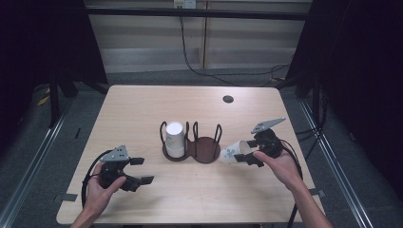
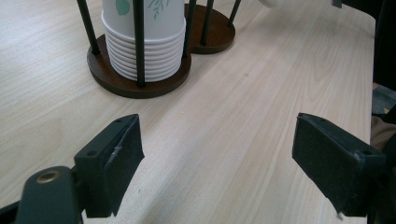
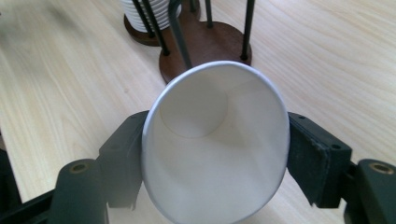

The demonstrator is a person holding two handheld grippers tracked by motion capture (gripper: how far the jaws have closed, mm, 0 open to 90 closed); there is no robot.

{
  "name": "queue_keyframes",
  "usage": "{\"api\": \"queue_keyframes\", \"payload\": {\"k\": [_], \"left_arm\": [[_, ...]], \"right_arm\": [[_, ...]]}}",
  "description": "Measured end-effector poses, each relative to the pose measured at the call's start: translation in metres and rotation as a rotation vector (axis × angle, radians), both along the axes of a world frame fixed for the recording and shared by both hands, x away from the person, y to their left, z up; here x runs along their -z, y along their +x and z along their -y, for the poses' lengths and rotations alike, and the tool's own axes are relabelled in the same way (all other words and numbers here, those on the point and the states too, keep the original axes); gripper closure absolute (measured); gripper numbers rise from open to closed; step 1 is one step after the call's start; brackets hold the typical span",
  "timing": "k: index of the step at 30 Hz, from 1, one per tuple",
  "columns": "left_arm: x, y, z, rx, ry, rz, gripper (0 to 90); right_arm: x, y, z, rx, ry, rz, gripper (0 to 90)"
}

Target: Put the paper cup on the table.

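A dark wooden two-ring cup holder (image 1: 205,151) with black wire posts stands mid-table. Its left ring holds an upside-down stack of white paper cups (image 1: 174,138) (image 2: 144,42) with green leaf print. The right ring (image 3: 205,46) is empty. My right gripper (image 1: 250,153) is shut on a single white paper cup (image 1: 234,153) (image 3: 215,140), held on its side just right of the holder, base toward the empty ring and open mouth facing the right gripper camera. My left gripper (image 1: 141,171) (image 2: 217,163) rests open at the front left, nothing between its jaws.
The light wood table (image 1: 142,109) has a small black round cap (image 1: 228,99) near its far edge. Grey floor and metal rails surround the table; a black cable (image 1: 190,57) runs along the floor behind.
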State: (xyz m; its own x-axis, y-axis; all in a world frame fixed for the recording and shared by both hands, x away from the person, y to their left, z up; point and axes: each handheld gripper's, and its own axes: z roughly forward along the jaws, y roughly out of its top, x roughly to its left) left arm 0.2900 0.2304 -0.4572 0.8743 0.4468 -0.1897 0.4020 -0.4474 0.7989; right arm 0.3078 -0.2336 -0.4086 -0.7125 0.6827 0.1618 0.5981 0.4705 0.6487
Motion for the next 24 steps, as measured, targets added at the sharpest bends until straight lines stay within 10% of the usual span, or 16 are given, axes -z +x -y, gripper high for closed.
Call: {"api": "queue_keyframes", "payload": {"k": [24], "left_arm": [[0.0,-0.004,0.007,0.023,0.033,0.018,16.4]], "right_arm": [[-0.01,0.029,-0.01,0.012,-0.158,-0.012,26.7]]}}
